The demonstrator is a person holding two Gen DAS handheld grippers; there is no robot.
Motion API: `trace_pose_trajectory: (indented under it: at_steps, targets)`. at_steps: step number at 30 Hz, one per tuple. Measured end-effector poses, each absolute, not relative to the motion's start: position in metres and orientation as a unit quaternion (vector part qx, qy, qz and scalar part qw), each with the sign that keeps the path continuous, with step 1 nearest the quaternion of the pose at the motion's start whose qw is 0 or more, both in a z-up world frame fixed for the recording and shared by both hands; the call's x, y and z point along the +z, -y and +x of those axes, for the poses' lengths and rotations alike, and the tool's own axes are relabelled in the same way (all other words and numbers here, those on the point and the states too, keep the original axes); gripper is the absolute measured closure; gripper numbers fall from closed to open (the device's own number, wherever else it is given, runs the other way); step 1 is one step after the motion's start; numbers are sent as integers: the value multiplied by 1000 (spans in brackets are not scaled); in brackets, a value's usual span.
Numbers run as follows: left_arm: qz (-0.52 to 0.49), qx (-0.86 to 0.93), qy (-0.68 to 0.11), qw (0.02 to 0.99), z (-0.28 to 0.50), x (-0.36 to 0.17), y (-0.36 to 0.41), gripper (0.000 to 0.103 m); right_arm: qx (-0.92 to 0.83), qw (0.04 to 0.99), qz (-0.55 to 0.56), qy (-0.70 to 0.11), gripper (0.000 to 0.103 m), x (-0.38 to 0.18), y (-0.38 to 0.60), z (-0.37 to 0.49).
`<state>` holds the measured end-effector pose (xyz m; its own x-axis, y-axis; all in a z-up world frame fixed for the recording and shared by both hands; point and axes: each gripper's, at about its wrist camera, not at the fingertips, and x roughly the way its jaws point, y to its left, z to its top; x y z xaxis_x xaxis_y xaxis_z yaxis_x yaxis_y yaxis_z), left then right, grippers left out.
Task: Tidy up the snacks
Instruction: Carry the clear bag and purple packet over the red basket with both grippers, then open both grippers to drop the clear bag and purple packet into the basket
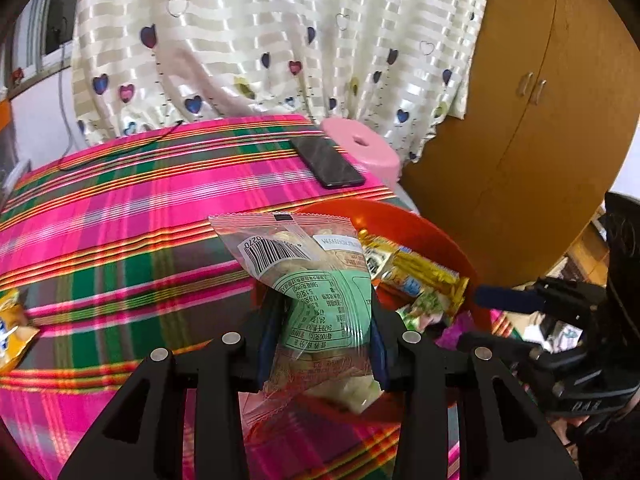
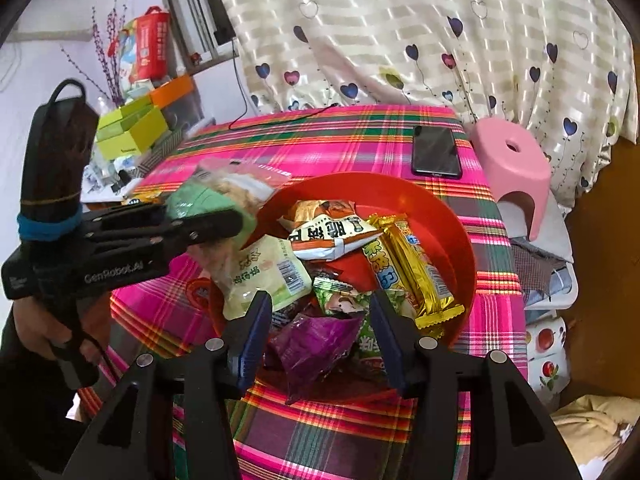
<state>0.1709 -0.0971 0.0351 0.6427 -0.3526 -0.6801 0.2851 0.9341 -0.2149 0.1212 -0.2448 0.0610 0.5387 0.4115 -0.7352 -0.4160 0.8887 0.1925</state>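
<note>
Only the left wrist view shows the back of the clear crinkled snack packet (image 1: 316, 292) pinched between the blue pads of the left gripper (image 1: 320, 320): a barcode, a green nutrition panel of small print too fine to read, and pale biscuit-like pieces inside; the packet stands at centre frame, over the near rim of the red plastic bowl (image 1: 440, 236); at the left edge lies an orange snack bag (image 1: 12, 328) on the pink and green plaid tablecloth (image 1: 120, 220). The right wrist view alone shows the bowl's contents: a white and orange packet (image 2: 328, 232) with large Chinese characters, a gold foil bar (image 2: 420, 276), a pale green packet with a barcode (image 2: 264, 276), a small green wrapper (image 2: 340, 300) and a crumpled purple foil wrapper (image 2: 320, 344) at lower centre; the right gripper (image 2: 318, 340) hangs over that purple wrapper with its jaws apart, and whether the pads touch it I cannot tell; at left the other gripper's black body reads "GenRobot.AI", held by a hand (image 2: 44, 332); yellow-green cartons (image 2: 128, 128) sit at upper left. Both views show a black phone (image 2: 436, 152), a pink plastic stool (image 2: 516, 168) and a cream heart-print curtain (image 2: 400, 32).
</note>
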Motion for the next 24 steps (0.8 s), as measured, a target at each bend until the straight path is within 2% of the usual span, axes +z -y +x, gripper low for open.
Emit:
trace_pose_trajectory:
  at_steps: [3,4,5,16,24]
  targets:
    - [-52,-186,-385,902,180,33,100,51,234,877,0,-421,54,59,247,124]
    - [-57,-189,-380,904,181,34,99,41,233,877,0,-421,54,58,247,125]
    - [-61,-193,-376,904,181,35,98,36,232,877,0,-421,54,58,247,126]
    - [-87,-165,-335,924,159,57,58,36,235,881,6,-411,54,64,242,125]
    - [-89,-127,-360,920,140,38,28,36,245,880,1,-406,54,69,229,117]
